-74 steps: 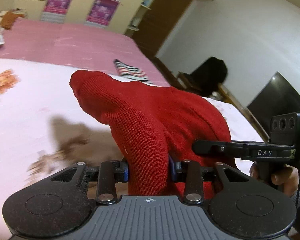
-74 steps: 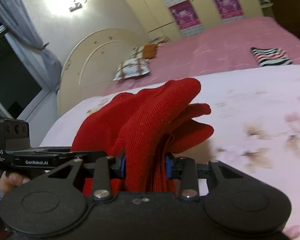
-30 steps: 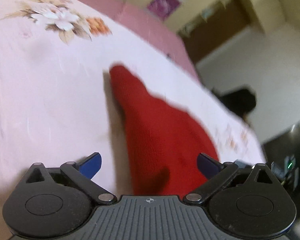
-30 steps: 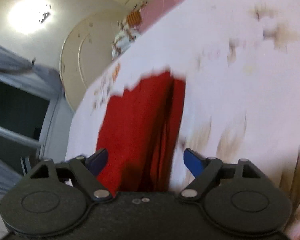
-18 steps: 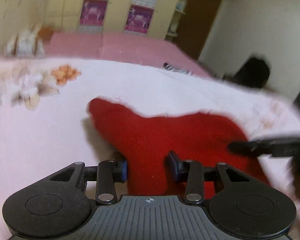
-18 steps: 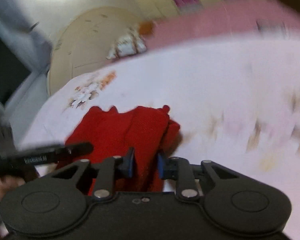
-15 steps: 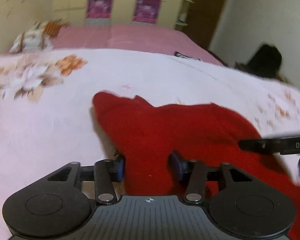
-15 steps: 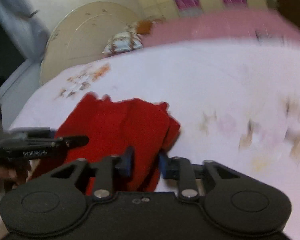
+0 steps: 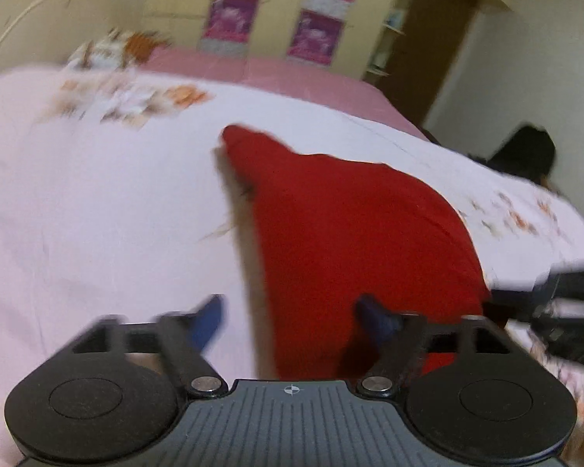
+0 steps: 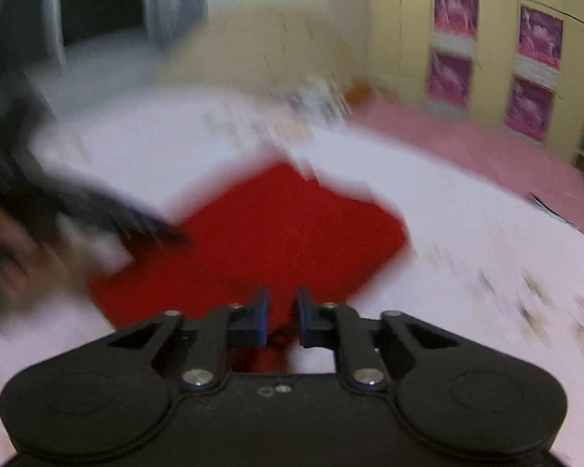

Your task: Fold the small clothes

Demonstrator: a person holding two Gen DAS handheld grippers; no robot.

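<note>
The red knit garment (image 9: 354,233) is lying folded ahead of the spread-open left gripper (image 9: 292,315), while the right gripper (image 10: 279,315) is pinching its near edge, release pending.

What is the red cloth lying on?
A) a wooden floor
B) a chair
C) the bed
C: the red cloth lies spread on the pale flowered sheet of the bed, with the left gripper open around its near edge.
</note>
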